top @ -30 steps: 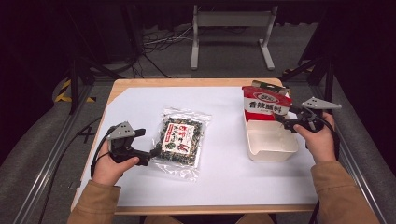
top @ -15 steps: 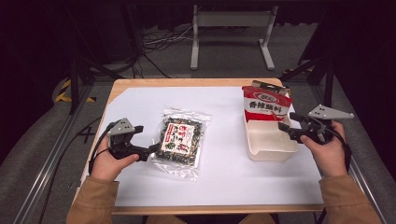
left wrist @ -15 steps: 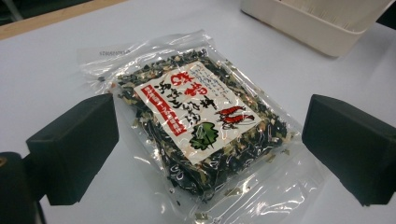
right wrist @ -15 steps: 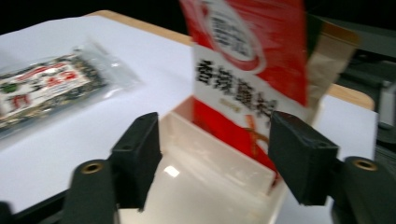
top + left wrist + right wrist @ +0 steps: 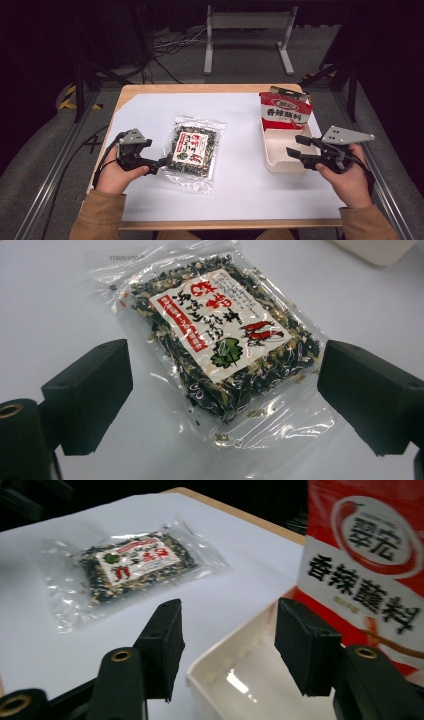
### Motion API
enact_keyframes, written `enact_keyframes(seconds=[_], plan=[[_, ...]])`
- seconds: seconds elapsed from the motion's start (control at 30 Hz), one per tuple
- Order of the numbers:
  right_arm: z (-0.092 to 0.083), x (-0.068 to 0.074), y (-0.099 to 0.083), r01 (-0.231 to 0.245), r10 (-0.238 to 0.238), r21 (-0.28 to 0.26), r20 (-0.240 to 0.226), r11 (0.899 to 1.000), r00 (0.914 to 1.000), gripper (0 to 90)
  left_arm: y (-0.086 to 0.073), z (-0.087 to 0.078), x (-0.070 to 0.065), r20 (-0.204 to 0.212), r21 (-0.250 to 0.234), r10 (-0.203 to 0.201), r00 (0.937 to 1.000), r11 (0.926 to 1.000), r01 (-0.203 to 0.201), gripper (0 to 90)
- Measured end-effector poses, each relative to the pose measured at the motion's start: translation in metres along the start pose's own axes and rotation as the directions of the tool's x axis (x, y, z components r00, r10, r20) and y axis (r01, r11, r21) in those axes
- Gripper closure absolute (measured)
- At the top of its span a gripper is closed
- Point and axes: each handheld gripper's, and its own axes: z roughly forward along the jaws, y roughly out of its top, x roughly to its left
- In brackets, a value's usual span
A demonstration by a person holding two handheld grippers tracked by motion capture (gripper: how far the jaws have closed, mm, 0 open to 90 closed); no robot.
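A clear packet of dark dried flakes with a red-and-white label (image 5: 192, 150) (image 5: 220, 335) (image 5: 135, 562) lies flat at the table's left centre. My left gripper (image 5: 159, 162) (image 5: 225, 390) rests at its near left corner, open, with the packet's near end between the wide jaws and untouched. A red-and-white sachet (image 5: 285, 112) (image 5: 370, 575) stands upright at the far end of a white tray (image 5: 280, 162) (image 5: 240, 680). My right gripper (image 5: 296, 145) (image 5: 227, 640) hovers over the tray's near right rim. Its jaws have just been closing and are still open, gripping nothing.
A white sheet (image 5: 240, 190) covers the wooden table (image 5: 200, 89). Dark floor with cables and a metal stand (image 5: 247, 20) lies beyond the far edge. Metal rails run along both sides.
My right gripper has drawn back from the red sachet toward the near right of the tray, rising a little, and its jaws have narrowed. The left gripper and the packet have stayed put.
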Motion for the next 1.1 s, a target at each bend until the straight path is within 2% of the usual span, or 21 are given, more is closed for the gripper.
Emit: enact_keyframes(seconds=[0.17, 0.2, 0.3, 0.33, 0.37, 0.47, 0.6, 0.67, 0.7, 0.83, 1.03, 1.1], plan=[[0.003, 0.017, -0.002, 0.02, -0.02, -0.005, -0.035, 1.0, 0.9992, 43.4, -0.003, 0.0, 0.002, -0.005, 0.012, -0.012, 0.9999, 0.9999, 0.013, 8.2], [0.005, 0.019, -0.002, 0.025, -0.025, 0.0, -0.041, 1.0, 0.9989, 42.7, -0.003, 0.0, 0.004, -0.011, 0.015, -0.005, 0.9999, 0.9999, 0.005, 8.2], [0.008, 0.023, -0.004, 0.031, -0.031, 0.006, -0.054, 0.999, 0.998, 41.4, -0.006, -0.001, 0.006, -0.025, 0.02, -0.02, 0.9995, 0.9996, 0.021, 8.5], [0.009, 0.025, -0.005, 0.03, -0.029, 0.007, -0.062, 1.0, 0.9976, 40.7, -0.007, -0.001, 0.008, -0.047, 0.018, -0.032, 0.9984, 0.9993, 0.033, 8.5], [0.012, 0.027, -0.005, 0.034, -0.034, 0.004, -0.072, 0.999, 0.9968, 39.7, -0.009, -0.002, 0.011, -0.07, 0.01, -0.061, 0.9957, 0.9981, 0.061, 8.8], [0.019, 0.034, -0.007, 0.039, -0.039, -0.001, -0.094, 0.999, 0.9948, 37.5, -0.013, -0.004, 0.017, -0.087, -0.031, -0.111, 0.99, 0.9936, 0.108, 9.4], [0.027, 0.042, -0.01, 0.049, -0.049, -0.001, -0.112, 0.999, 0.9924, 36.0, -0.018, -0.002, 0.025, -0.106, -0.031, -0.129, 0.9859, 0.9915, 0.126, 11.6], [0.029, 0.045, -0.011, 0.056, -0.056, 0.002, -0.116, 0.998, 0.9917, 35.9, -0.022, 0.001, 0.029, -0.131, -0.043, -0.156, 0.9789, 0.9875, 0.152, 11.1], [0.031, 0.047, -0.011, 0.064, -0.063, 0.006, -0.118, 0.998, 0.9911, 35.8, -0.023, 0.003, 0.031, -0.133, -0.059, -0.168, 0.9768, 0.9851, 0.162, 10.6], [0.036, 0.053, -0.013, 0.082, -0.08, 0.016, -0.125, 0.996, 0.989, 35.5, -0.026, 0.016, 0.034, -0.069, -0.086, -0.216, 0.9739, 0.9739, 0.21, 8.2], [0.044, 0.058, -0.018, 0.091, -0.086, 0.033, -0.138, 0.995, 0.9868, 35.5, -0.025, 0.03, 0.037, -0.076, -0.103, -0.216, 0.9735, 0.9728, 0.208, 7.7], [0.048, 0.061, -0.021, 0.098, -0.091, 0.041, -0.14, 0.994, 0.986, 35.4, -0.022, 0.035, 0.038, -0.068, -0.102, -0.21, 0.9754, 0.974, 0.202, 9.2]])
